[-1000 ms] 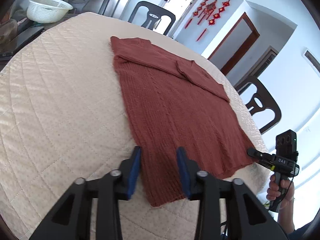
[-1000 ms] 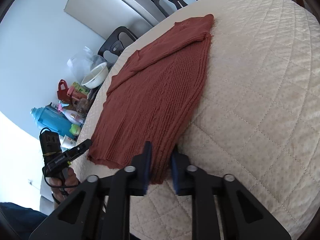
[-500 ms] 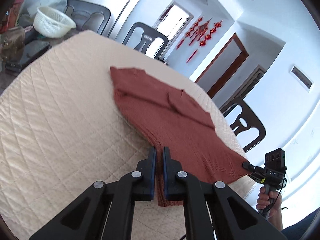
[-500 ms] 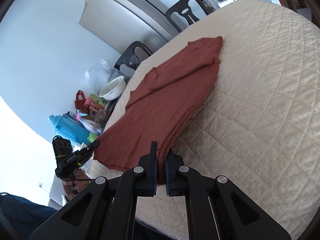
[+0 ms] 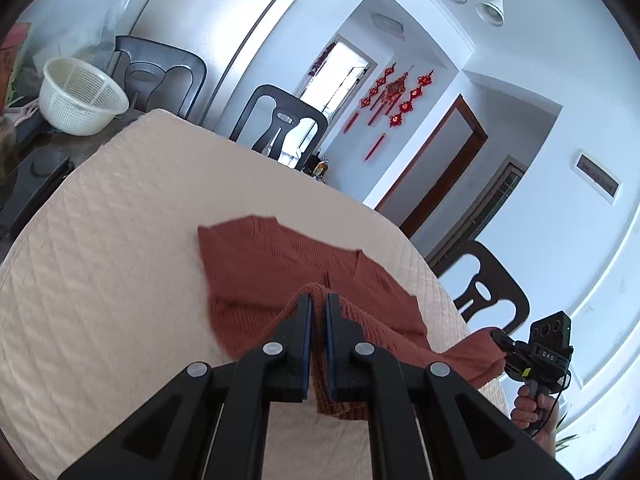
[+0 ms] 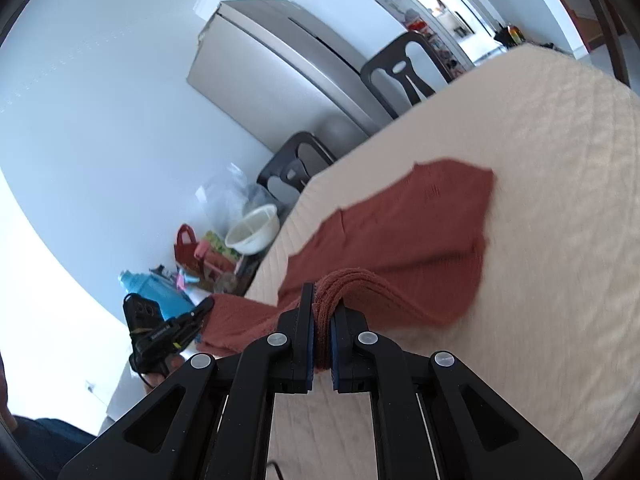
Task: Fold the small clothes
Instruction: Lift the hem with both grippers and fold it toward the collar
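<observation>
A rust-red knitted sweater (image 5: 264, 264) lies on the cream quilted table cover (image 5: 100, 248). Its far, neck end rests flat; its near hem is lifted off the cover. My left gripper (image 5: 319, 300) is shut on one hem corner. My right gripper (image 6: 322, 300) is shut on the other hem corner, with the knit bunched between its jaws. The sweater (image 6: 420, 224) sags between the two grips. The right gripper also shows in the left wrist view (image 5: 500, 336), and the left gripper shows in the right wrist view (image 6: 206, 306).
A white basket (image 5: 80, 98) and dark items stand on the bare table end at the left. Black chairs (image 5: 280, 128) ring the table. A blue bottle (image 6: 156, 292), a red bag and a white bowl (image 6: 254, 228) crowd that end. A fridge (image 6: 280, 64) stands behind.
Both grippers closed on the sweater's near hem corners, the left later than the right, and lifted them up and forward toward the neck end. The far end stays flat.
</observation>
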`<state>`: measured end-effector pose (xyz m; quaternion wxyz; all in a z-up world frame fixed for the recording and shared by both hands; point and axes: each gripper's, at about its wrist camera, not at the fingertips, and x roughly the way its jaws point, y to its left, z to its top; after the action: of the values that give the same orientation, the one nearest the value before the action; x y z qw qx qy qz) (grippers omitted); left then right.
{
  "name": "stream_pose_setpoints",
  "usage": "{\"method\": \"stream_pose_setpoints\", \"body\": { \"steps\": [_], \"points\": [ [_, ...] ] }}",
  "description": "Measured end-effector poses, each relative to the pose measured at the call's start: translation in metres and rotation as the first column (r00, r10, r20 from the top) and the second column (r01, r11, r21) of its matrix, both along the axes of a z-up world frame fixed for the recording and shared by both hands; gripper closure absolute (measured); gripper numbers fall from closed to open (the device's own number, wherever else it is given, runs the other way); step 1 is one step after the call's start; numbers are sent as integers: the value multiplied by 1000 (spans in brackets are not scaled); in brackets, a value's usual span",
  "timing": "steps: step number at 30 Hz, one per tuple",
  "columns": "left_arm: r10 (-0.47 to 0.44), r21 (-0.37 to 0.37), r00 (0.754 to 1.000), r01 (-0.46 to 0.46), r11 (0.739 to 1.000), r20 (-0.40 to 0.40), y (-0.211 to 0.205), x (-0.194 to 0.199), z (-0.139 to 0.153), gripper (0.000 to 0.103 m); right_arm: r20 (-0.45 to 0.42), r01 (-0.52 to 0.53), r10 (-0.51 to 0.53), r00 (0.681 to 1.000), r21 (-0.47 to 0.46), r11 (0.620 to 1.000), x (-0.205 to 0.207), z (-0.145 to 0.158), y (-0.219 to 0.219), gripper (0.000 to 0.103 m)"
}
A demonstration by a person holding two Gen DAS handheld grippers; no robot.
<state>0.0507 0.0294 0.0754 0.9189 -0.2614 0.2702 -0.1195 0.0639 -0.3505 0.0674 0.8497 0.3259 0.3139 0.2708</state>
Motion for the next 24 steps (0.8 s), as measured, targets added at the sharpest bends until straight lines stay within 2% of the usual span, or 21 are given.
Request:
{"method": "stream_pose_setpoints", "body": {
  "steps": [4, 7, 11, 14, 19, 23, 24],
  "points": [
    [24, -6, 1000, -24, 1000, 5, 7, 40, 7, 95, 6, 28, -28, 1000, 14, 1000, 40, 8, -3, 98],
    [32, -19, 999, -32, 999, -21, 12, 71, 3, 95, -18, 55, -54, 998, 17, 998, 73, 4, -6, 98],
    [43, -29, 994, -46, 999, -101, 18, 114, -18, 95, -110, 84, -79, 991, 35, 996, 118, -19, -12, 97],
    [66, -33, 981, -74, 997, -184, 24, 141, -43, 95, -189, 99, -91, 978, 31, 995, 144, -42, -13, 97],
    [85, -67, 952, -110, 992, -295, 31, 162, -79, 95, -279, 113, -97, 956, 41, 993, 165, -67, -11, 97],
    [81, -106, 943, -121, 987, -322, 34, 169, -87, 94, -314, 136, -107, 943, 72, 988, 174, -74, -16, 94],
    [88, -119, 944, -132, 984, -317, 36, 170, -85, 93, -303, 143, -112, 946, 84, 986, 175, -72, -17, 89]
  ]
}}
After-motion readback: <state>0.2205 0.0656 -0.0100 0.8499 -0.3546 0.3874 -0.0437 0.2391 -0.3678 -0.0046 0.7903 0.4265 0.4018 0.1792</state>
